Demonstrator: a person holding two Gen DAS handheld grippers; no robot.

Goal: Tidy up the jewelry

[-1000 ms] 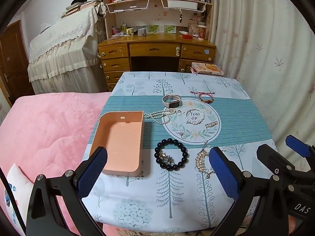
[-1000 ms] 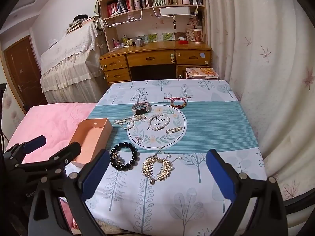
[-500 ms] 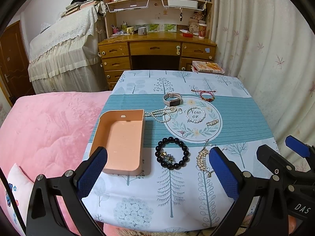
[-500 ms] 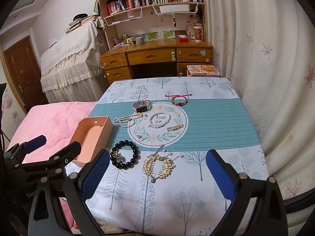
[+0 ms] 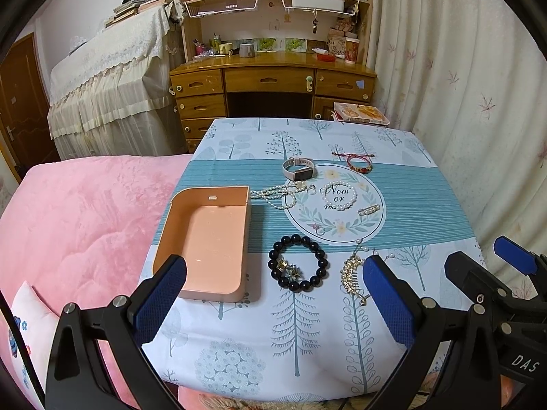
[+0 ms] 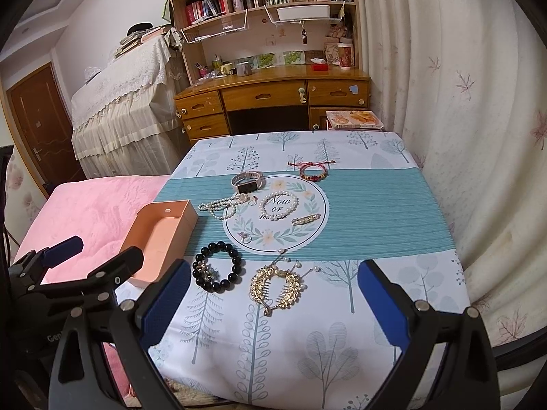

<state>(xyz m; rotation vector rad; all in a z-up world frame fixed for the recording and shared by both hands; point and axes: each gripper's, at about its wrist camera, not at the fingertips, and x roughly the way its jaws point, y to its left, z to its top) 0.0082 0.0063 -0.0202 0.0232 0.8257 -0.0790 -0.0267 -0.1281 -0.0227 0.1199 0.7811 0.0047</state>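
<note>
A shallow peach-coloured plastic box (image 5: 208, 239) lies open at the left of centre in the left wrist frame, resting on the tree-printed white and teal tablecloth of the table (image 5: 307, 335). Just right of the box sits a black round-bead bracelet with a small gold charm (image 5: 296, 262), and right of that a gold filigree hair comb with pearls (image 6: 277, 285), low in the middle of the right wrist frame. Higher up, on and around the cloth's round floral emblem, lie a long white pearl necklace (image 5: 277, 196), a short white pearl bracelet (image 5: 339, 195), a pale pink smart band (image 5: 298, 168), a red braided cord bracelet (image 5: 359, 164), a slim gold pearl hair clip (image 5: 369, 209) and a small silver ring (image 5: 320, 230). The left tongs (image 5: 273, 302) stand wide apart and hold nothing, at the bottom of their frame, above the table's near edge. The right tongs (image 6: 273, 304) are likewise spread and empty, framing the gold comb. A pink plush bed (image 5: 75, 225) fills the left side.
</note>
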